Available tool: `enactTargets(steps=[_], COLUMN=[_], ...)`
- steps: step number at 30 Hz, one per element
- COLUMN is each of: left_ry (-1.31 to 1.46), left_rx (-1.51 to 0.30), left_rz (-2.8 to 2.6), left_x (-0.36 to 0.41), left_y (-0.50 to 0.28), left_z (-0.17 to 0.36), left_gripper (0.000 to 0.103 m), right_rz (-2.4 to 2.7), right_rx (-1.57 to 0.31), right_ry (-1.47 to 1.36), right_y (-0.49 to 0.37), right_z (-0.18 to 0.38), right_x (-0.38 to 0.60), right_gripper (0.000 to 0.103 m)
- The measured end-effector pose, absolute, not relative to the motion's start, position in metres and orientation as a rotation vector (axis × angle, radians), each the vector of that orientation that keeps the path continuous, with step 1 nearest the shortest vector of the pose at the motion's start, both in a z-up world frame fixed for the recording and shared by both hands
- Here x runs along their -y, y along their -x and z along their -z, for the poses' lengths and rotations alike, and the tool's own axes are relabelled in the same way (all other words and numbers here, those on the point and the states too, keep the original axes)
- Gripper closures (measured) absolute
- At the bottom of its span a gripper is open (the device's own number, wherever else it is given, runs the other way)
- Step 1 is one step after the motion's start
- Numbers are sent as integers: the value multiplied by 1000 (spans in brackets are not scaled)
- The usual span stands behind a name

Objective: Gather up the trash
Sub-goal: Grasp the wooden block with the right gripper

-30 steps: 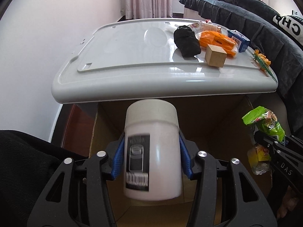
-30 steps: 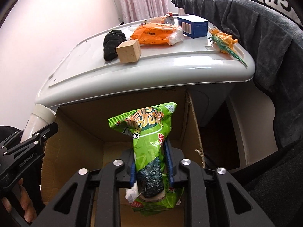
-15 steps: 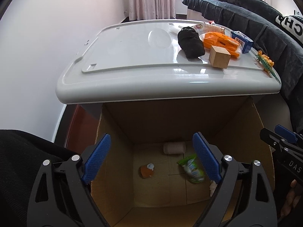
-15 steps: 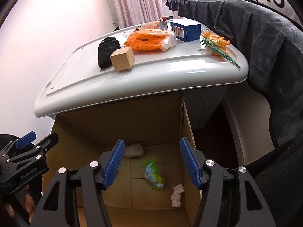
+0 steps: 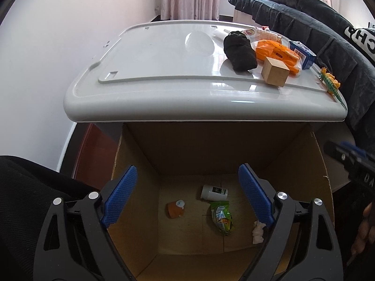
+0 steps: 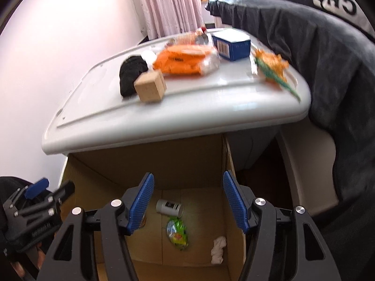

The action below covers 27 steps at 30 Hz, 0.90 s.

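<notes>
An open cardboard box (image 5: 138, 154) (image 6: 77, 175) stands below the white lid's front edge. On its floor lie a white bottle (image 5: 214, 192) (image 6: 170, 207), a green snack bag (image 5: 221, 217) (image 6: 177, 230), an orange scrap (image 5: 175, 209) and a crumpled white tissue (image 5: 257, 230) (image 6: 218, 249). My left gripper (image 5: 187, 187) is open and empty above the box. My right gripper (image 6: 187, 195) is open and empty above it too. On the lid (image 5: 152, 53) (image 6: 98, 107) lie an orange wrapper (image 5: 274, 52) (image 6: 185, 59) and a clear wrapper behind it.
Also on the lid: a black sock (image 5: 239, 51), a wooden cube (image 5: 274, 71) (image 6: 151, 89), a blue carton (image 5: 302, 55) (image 6: 230, 44), an orange and green toy lizard (image 5: 330, 83) (image 6: 273, 69). Dark clothing (image 5: 328, 30) hangs at right. A wall is at left.
Both grippers opened and let go: the white bottle and the green snack bag fell into the box and came to rest on its floor. The right view is now blurred from motion.
</notes>
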<state>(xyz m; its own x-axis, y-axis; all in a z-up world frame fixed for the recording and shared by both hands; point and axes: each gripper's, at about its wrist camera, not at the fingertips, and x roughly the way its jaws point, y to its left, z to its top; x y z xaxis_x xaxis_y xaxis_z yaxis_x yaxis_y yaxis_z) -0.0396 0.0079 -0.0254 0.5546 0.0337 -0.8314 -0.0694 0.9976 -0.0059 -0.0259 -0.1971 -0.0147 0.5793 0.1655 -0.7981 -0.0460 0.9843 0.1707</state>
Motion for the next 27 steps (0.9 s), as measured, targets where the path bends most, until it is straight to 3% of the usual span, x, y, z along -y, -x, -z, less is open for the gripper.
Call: enactTargets(steps=[2,10,14,21,25,27], left_ry=[43,79,119,157,168,169], left_rx=[-979,-1004,-1015,-1013,-1014,-1019], left_rz=[-58,-46,-52,-38,-39,-46], left_x=[-8,-12,-21,-26,-28,-28], left_y=[39,37,36,37,37,37], left_z=[25,30,32,31,31,32], left_gripper=[17,17,17,17,17,17], right_rz=[-130,-197,-209,-166,-138,-137], right_rx=[-914,-825,-833,-850,-859,-842], right_ry=[-122,-26,-11,-27,-30,-22], right_y=[13,-46,-71,-98,-106,-106], right_z=[6,-5,4,21,29,31], right_x=[194,153,135,124,124,125], right_gripper=[34,34,42,46,63,65])
